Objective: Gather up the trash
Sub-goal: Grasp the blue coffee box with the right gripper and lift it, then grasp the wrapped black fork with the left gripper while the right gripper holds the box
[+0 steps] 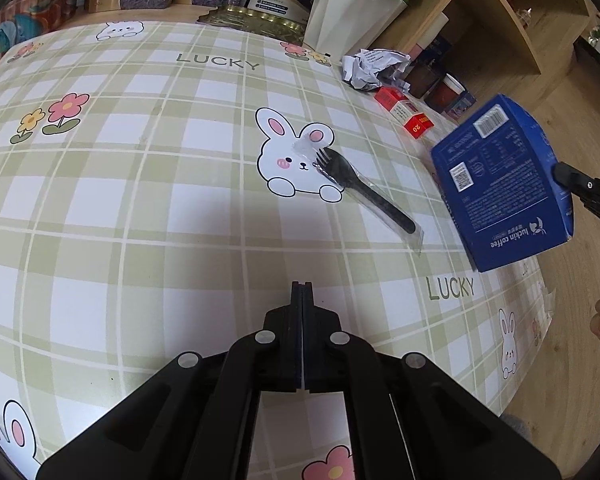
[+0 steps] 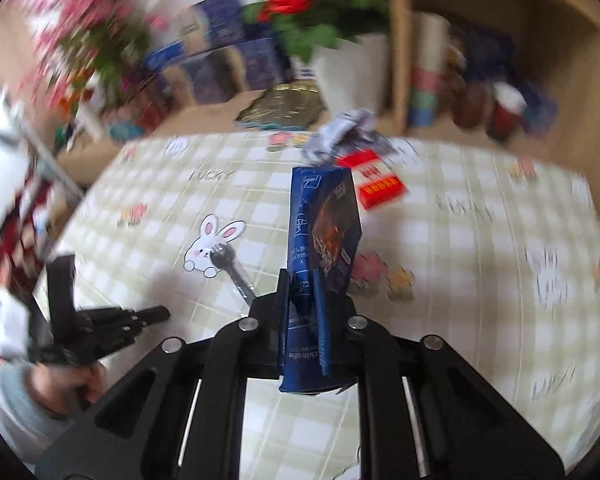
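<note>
The right gripper (image 2: 320, 280) is clamped on a dark blue coffee box (image 2: 322, 248), its two fingers pressing the box's flattened sides so that the carton stands up between them and clear of the table. From the left wrist view the same box (image 1: 504, 184) hangs in the air at the right edge of the table, tilted, its printed back and barcode facing the camera, with one black finger of that gripper visible against its right side. The left gripper (image 1: 301, 292) has its jaws together with nothing between them, hovering over the checked tablecloth (image 1: 140, 200) printed with rabbits, flowers and the word LUCKY.

On the cloth, a black plastic fork (image 1: 356, 184) in a clear wrapper lies across a rabbit print, tines toward the far side. Further back near the right edge sits a crumpled ball of printed paper (image 1: 374, 68), and just beside it a small red and white carton (image 1: 404, 114). A white pot (image 1: 348, 20) with green leaves and red flowers stands beyond the table. The right wrist view is blurred, so what looks like a person's hand (image 2: 60, 392) holding the left gripper at the lower left is only roughly made out.
</note>
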